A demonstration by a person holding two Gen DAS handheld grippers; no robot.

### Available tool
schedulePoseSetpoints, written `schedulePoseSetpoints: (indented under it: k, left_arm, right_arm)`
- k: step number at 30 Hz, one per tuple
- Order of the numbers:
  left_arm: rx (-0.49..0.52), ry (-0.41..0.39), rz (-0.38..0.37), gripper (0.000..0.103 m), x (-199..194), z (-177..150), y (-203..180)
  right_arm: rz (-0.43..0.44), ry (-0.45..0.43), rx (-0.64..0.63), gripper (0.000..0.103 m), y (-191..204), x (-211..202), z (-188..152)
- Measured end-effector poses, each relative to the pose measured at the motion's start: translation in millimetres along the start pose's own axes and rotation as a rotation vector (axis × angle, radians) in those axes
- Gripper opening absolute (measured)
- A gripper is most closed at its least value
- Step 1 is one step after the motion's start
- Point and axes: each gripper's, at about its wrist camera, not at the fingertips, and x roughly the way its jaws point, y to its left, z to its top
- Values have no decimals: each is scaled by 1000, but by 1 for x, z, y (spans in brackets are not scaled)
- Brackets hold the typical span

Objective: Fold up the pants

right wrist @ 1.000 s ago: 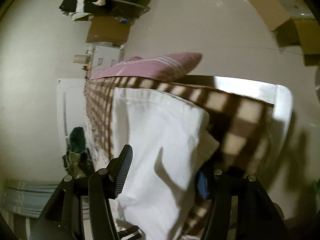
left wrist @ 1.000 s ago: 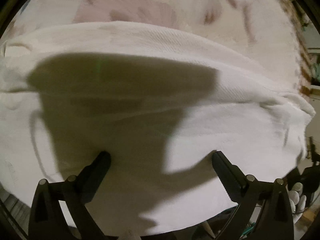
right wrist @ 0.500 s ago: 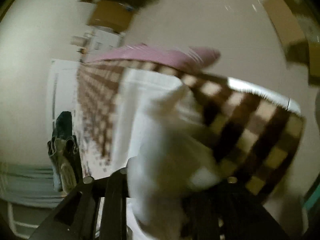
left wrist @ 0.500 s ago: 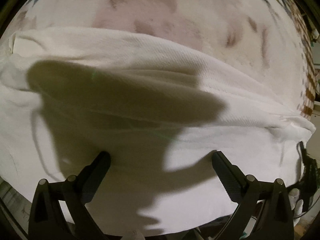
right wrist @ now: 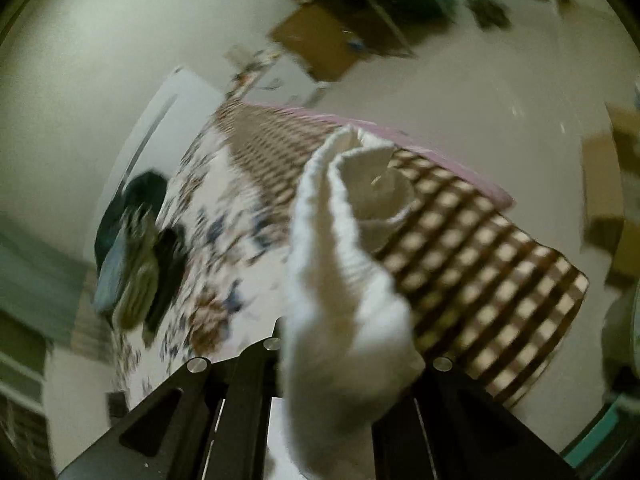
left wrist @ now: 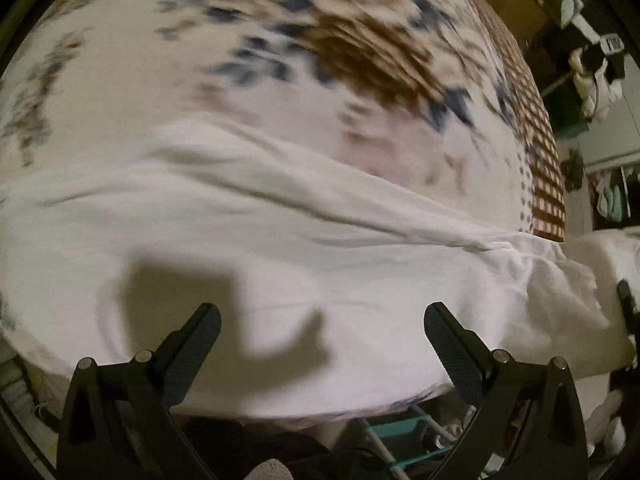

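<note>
Pants [left wrist: 280, 240] are white and mostly spread flat across the bed [left wrist: 160, 60], on a floral sheet with a brown checked blanket [right wrist: 480, 248] further along. So the fold has only just started, I'd say. The right gripper [right wrist: 344, 360] has its fingers pinched tight on one end of the fabric, which bunches up in front of the lens, lifted clear of the bed. The left gripper [left wrist: 322, 328] hovers over the middle of the pants with its fingers wide apart and nothing between them. Both views are pretty blurry, so I can't tell whether it's the waistband or a leg cuff being held. Still left, as far as I can judge: carry that end over, lay it on the rest, flatten it out, then probably fold again.
</note>
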Motion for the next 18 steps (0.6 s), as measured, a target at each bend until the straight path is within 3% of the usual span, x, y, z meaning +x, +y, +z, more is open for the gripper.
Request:
schedulePoseSetpoints:
  k: [3,5,10,15,18]
  left_arm:
    - [-82,-27,32,103,-22,-19,44]
    - [-150,-27,56,103,-15,-18,59]
    - [-310,-1,121,103,-12,-39,151]
    - [-401,-5,176,103,-11,-60,211]
    - [-439,3,176,103,-4,-68,227]
  right_arm:
    - [-9,10,-154,7,65,4,-29]
    - [-10,41,-237,7,102,17,-58]
    - [-52,165,-513,7,181,77,-169]
    - [-126,286,-774,7,214,136,-288]
    - [-158,322,-875,7,220,156,-332]
